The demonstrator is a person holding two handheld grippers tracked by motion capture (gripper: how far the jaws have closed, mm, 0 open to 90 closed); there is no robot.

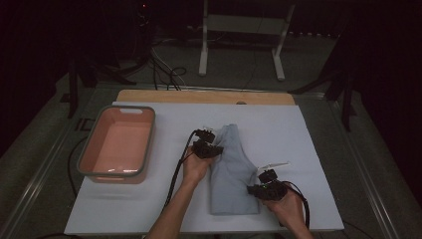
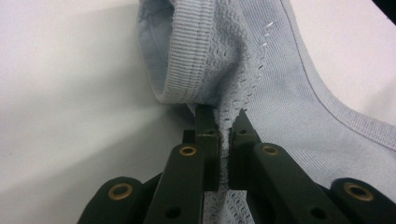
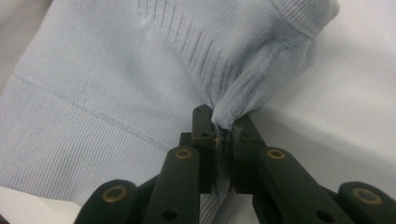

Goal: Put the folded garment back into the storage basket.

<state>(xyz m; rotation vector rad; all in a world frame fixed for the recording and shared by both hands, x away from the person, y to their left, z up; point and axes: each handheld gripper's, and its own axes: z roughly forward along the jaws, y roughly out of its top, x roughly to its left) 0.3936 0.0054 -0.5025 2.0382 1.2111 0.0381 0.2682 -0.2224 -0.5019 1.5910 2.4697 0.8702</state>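
Left gripper had its jaws clamped on a pinch of the pale blue knit garment just below its ribbed edge; right gripper had its jaws clamped on a bunched fold by the ribbed hem. Left hand was reaching forward to the garment's left edge, right hand sat lower at its right edge, both forearms coming in from below. Garment lay folded mid-surface on the white surface, pink basin well apart to its left, dark room with a white stand behind.
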